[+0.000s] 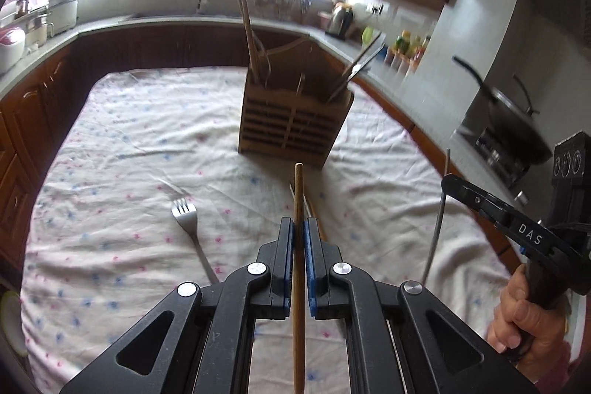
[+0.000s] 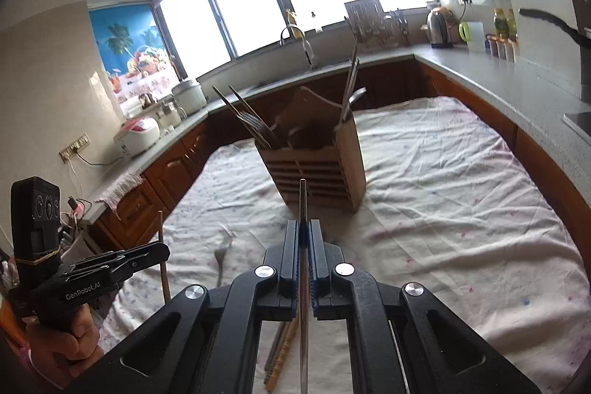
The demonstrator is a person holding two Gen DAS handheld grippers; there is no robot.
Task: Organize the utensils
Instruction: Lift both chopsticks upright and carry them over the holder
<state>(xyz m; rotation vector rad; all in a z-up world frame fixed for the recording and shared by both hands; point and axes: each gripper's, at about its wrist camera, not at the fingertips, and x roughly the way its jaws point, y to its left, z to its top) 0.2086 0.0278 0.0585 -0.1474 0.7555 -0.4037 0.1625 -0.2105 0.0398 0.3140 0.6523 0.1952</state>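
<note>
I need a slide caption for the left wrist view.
Left hand-held gripper shut on a wooden chopstick, facing the utensil holder; fork on the cloth.

The right gripper is clamped on a metal chopstick whose tip pokes past the fingers toward the wooden utensil holder (slatted front) just beyond.
</note>
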